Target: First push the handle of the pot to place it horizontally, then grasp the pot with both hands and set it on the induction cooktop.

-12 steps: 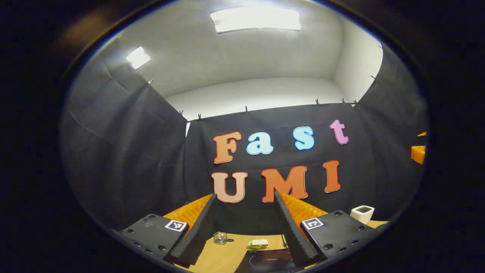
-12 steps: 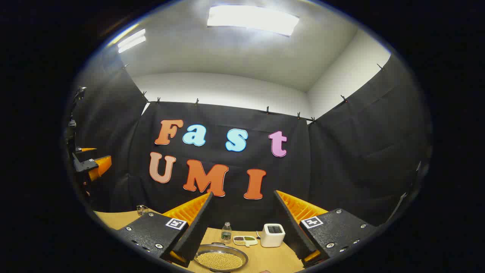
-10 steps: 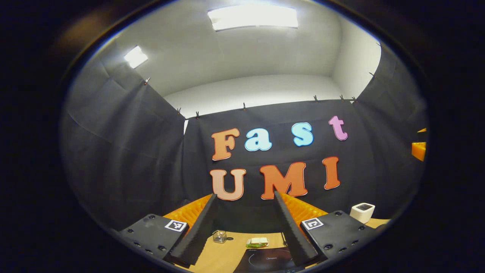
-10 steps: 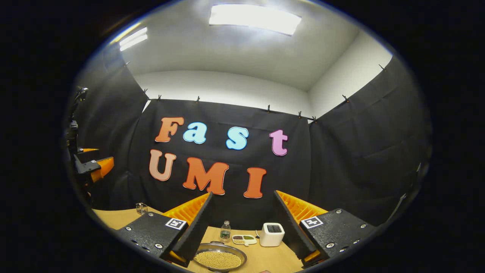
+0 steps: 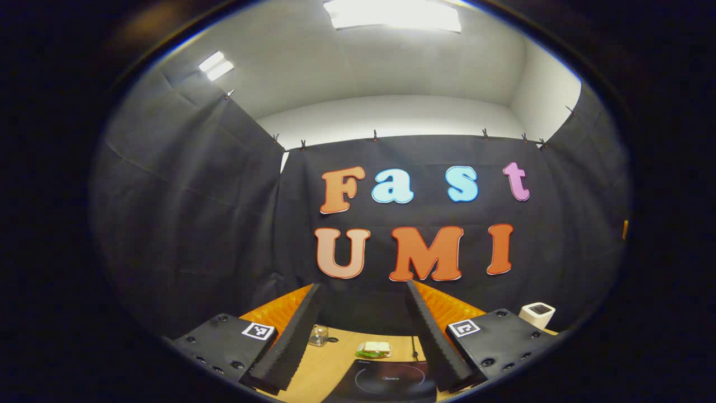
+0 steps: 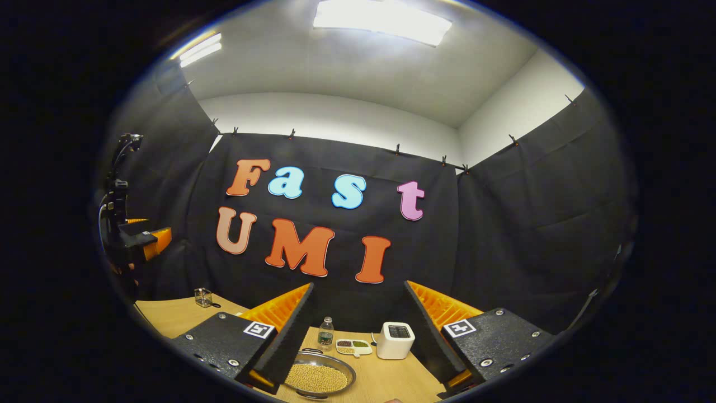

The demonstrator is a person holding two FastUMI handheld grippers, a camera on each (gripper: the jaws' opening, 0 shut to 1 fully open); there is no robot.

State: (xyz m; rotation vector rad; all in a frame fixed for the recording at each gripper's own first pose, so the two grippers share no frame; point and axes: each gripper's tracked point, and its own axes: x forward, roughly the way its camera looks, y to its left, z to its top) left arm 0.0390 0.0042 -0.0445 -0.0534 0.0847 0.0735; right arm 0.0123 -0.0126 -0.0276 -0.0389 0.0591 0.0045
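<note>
A shallow metal pot (image 6: pixel 319 376) holding yellow grains sits on the wooden table (image 6: pixel 168 316), low in the right gripper view. It lies just ahead of my right gripper (image 6: pixel 358 285), below its left finger. That gripper is open and holds nothing. The pot's long handle is hidden; a small loop shows on its far rim. In the left gripper view the black induction cooktop (image 5: pixel 386 383) lies on the table under my open, bare left gripper (image 5: pixel 362 288). The left gripper (image 6: pixel 140 243) also appears at the far left of the right gripper view, held above the table.
Behind the pot stand a small bottle (image 6: pixel 325 334), a divided dish (image 6: pixel 353 347) and a white box-shaped appliance (image 6: pixel 395 340). A little glass jar (image 6: pixel 202 297) stands at the back left. Beyond the cooktop lie a glass jar (image 5: pixel 318 334) and a green-and-white packet (image 5: pixel 373 350).
Both views have tipped downward a little, so the wall slides up and more of the table, the cooktop and the pot shows. Both grippers stay open.
</note>
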